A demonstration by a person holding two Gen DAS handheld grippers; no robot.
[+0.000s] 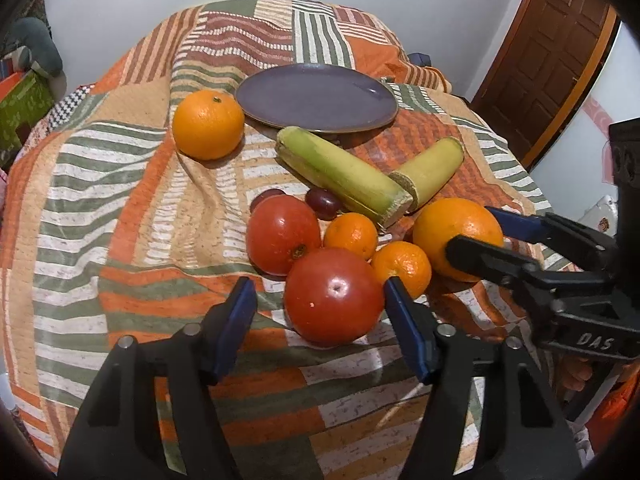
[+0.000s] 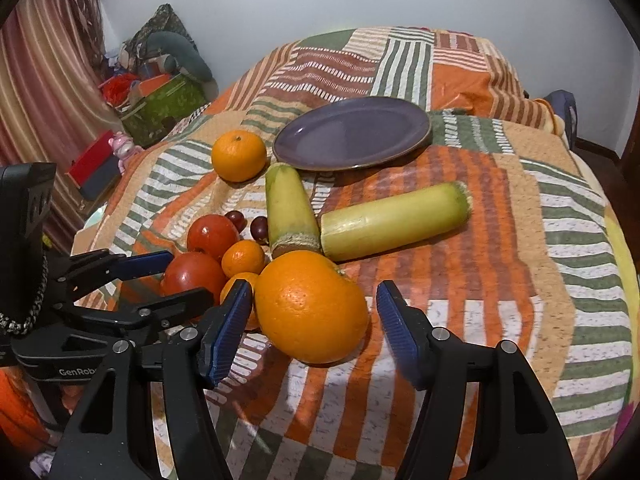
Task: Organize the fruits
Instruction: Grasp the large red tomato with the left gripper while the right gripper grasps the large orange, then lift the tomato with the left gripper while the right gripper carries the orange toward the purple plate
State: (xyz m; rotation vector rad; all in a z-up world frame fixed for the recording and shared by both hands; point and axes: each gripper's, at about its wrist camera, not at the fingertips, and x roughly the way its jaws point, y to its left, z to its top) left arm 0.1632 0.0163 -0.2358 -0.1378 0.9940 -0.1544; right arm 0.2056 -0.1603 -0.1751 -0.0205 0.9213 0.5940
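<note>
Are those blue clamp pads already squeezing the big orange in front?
Apart. The right wrist view shows quilt between the big orange and the right-hand pad of the right gripper; the jaws stand open around it.

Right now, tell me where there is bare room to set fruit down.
The purple plate is bare. The cloth right of the two green stalks is free. It is crowded around the tomatoes, small oranges and big orange, where both grippers sit.

A: What colours are the fruits?
B: Red tomatoes (image 1: 334, 296), orange oranges (image 2: 312, 306), yellow-green sugarcane pieces (image 2: 394, 222), dark red grapes (image 1: 322, 203).
A: And the plate (image 2: 352, 134)?
B: Purple, on a bedspread (image 2: 500, 280) patchworked in orange, green and white stripes.
</note>
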